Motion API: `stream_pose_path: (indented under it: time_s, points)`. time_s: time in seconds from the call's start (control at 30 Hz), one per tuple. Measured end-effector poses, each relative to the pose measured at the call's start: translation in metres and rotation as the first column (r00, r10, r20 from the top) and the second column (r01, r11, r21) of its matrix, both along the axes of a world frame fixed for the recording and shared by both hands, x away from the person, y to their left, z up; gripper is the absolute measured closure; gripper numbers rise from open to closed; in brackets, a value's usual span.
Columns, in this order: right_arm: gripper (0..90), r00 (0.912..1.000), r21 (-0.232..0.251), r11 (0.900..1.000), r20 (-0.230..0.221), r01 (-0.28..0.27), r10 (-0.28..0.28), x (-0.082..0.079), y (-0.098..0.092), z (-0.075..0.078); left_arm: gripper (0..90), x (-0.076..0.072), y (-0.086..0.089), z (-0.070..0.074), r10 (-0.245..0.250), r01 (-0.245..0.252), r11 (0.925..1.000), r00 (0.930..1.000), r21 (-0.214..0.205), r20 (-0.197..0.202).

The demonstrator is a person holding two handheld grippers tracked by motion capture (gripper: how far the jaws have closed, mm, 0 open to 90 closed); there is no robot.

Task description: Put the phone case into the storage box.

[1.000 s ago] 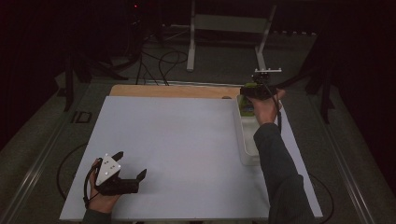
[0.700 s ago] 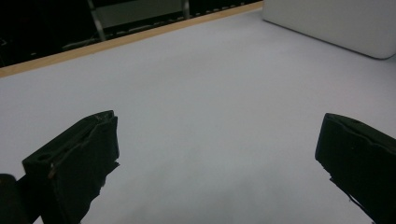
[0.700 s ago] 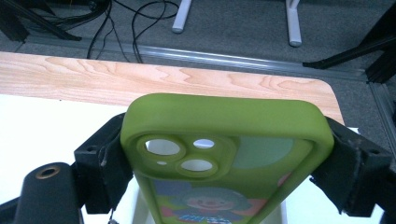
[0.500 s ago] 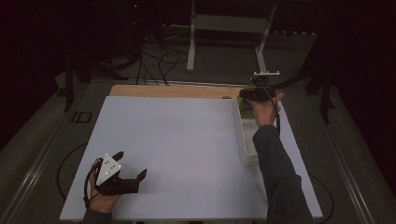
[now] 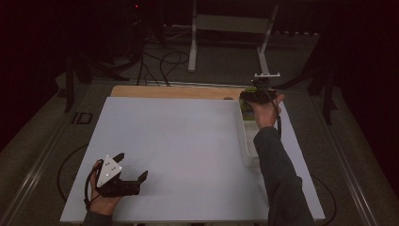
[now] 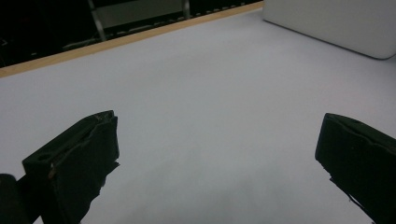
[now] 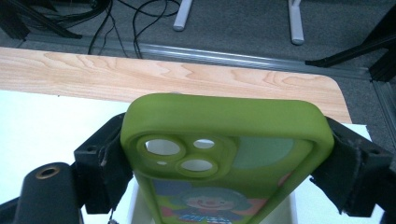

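Case (image 7: 224, 158) of lime-green soft plastic, clamped across its width between the black jaws of the right gripper (image 7: 229, 163), up at the worktop's far right corner. Held over the far end of the tray (image 5: 248, 141), camera cut-outs at the far end: one raised oblong island with three rounded holes. Smooth matte surface, rounded corners, cartoon clown printed lower down. In the high view, right gripper (image 5: 256, 95) gripped in a hand (image 5: 265, 113), dark sleeve running back along the right edge.

Tray white, long and narrow, rounded rim, lying parallel to the right edge and just inside it.

Worktop (image 5: 179, 141) a flat, pale white sheet, matte and featureless, with a strip of light grained wood (image 7: 140, 79) along the far edge, rounded at its right corner. Beyond that edge, grey carpet, cables and metal stand legs.

Left gripper (image 5: 123, 181) low at the near left corner, close to the near edge, jaws spread wide with nothing between them. Black jaw pads (image 6: 79, 158) blocky, edges rough and frayed. Grey three-cornered plate on top in the high view. Broad bare stretch of worktop between left gripper and tray, wide open from near edge to wooden strip.
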State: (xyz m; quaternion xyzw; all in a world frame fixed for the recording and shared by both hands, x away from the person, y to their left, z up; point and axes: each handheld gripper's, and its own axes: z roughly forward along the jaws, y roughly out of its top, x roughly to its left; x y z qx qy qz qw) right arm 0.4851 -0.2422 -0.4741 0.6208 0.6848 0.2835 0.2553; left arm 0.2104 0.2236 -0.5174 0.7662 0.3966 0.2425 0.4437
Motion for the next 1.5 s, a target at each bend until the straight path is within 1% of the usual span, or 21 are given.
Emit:
stream_pose_path:
  time_s: [0.2,0.6,0.93,1.17,1.5]
  points:
    - [15.1,1.0,-0.006,1.0,-0.001,-0.001,0.001,0.0,0.001,-0.002,0.0,0.0,0.0,0.0,0.001,-0.001,1.0,1.0,-0.002,0.001]
    - [15.1,1.0,0.001,1.0,0.001,0.003,-0.003,0.001,0.0,-0.004,0.0,0.0,0.0,0.0,0.001,-0.001,1.0,1.0,-0.002,0.001]
    - [15.0,0.9999,-0.004,1.0,-0.016,-0.004,0.004,0.002,0.001,-0.008,0.0,0.0,0.0,0.0,0.001,-0.001,1.0,1.0,-0.002,0.0]
    - [15.0,0.9995,-0.005,1.0,-0.031,-0.001,0.001,0.003,-0.001,-0.012,0.0,-0.001,0.0,0.0,0.001,-0.001,1.0,1.0,-0.003,0.0]
    - [14.8,0.9995,-0.005,1.0,-0.032,0.003,-0.004,0.005,-0.005,-0.014,0.0,0.0,0.001,-0.001,0.004,-0.004,1.0,1.0,-0.004,-0.001]
